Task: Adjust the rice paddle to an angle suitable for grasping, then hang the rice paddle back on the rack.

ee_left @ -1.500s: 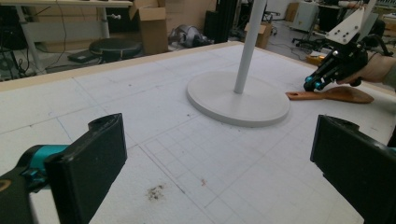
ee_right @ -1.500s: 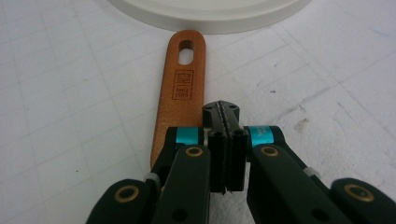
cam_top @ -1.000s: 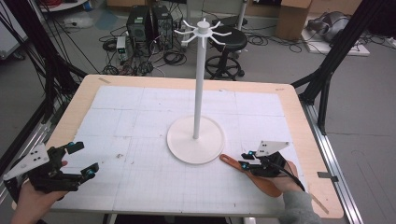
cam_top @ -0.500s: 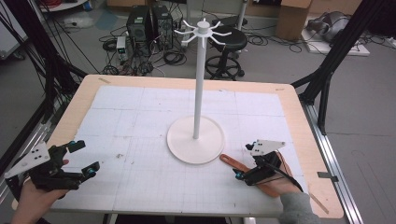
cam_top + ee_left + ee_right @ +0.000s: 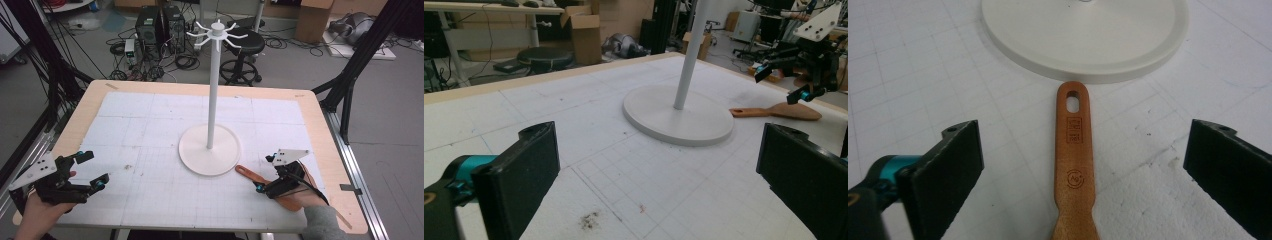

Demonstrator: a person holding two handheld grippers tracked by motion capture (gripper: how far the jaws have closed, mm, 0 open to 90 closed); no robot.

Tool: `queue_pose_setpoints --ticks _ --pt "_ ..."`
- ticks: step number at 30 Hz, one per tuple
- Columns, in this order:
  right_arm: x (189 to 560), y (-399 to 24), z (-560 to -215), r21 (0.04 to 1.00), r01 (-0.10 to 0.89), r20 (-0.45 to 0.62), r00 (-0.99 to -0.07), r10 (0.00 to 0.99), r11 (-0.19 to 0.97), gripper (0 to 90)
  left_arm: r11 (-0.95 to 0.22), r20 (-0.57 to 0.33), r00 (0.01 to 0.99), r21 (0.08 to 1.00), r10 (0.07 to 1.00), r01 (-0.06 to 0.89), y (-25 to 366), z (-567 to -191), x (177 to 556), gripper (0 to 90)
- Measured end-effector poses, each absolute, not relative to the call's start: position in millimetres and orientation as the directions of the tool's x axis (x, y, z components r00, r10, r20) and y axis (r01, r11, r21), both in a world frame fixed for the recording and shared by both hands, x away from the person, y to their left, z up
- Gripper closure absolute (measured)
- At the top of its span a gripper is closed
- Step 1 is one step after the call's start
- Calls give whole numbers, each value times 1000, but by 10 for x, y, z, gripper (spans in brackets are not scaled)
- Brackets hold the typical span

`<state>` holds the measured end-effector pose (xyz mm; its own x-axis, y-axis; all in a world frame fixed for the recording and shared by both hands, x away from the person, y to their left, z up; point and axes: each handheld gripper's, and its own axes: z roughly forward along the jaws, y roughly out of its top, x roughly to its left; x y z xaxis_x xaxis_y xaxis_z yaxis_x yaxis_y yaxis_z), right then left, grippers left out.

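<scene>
A flat wooden spatula (image 5: 1075, 165), warm orange-brown, lies flat on the white gridded mat near the table's right front corner. Its narrow handle has an oval hanging hole at the tip and stamped marks below it. That tip points at the round white base of the tall white hook stand (image 5: 210, 148), just short of the rim. The stand sits upright mid-table, hooks empty.

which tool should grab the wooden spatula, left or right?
Right. The right tool is open with its jaws either side of the wooden spatula handle, which points at the white stand base. The left tool is open too, but sits across the table, far from it.
</scene>
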<state>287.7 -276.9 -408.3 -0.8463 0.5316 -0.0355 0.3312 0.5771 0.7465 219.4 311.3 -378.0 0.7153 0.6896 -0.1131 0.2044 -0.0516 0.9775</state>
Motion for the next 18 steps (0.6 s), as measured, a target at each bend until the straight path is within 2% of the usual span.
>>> queue_pose_setpoints --ticks 7,9,18 --pt "2921 -2741 -4112 712 345 -42 -848 528 612 85 -47 -110 707 979 699 199 3156 -3763 2149 41" --pt "2928 -2744 -4109 704 338 -49 -854 518 624 171 -47 -113 708 978 697 202 3153 -3765 2139 40" --pt "2993 -2693 -4098 673 352 -49 -856 514 651 232 -47 -110 695 978 710 203 3202 -3769 2090 41"
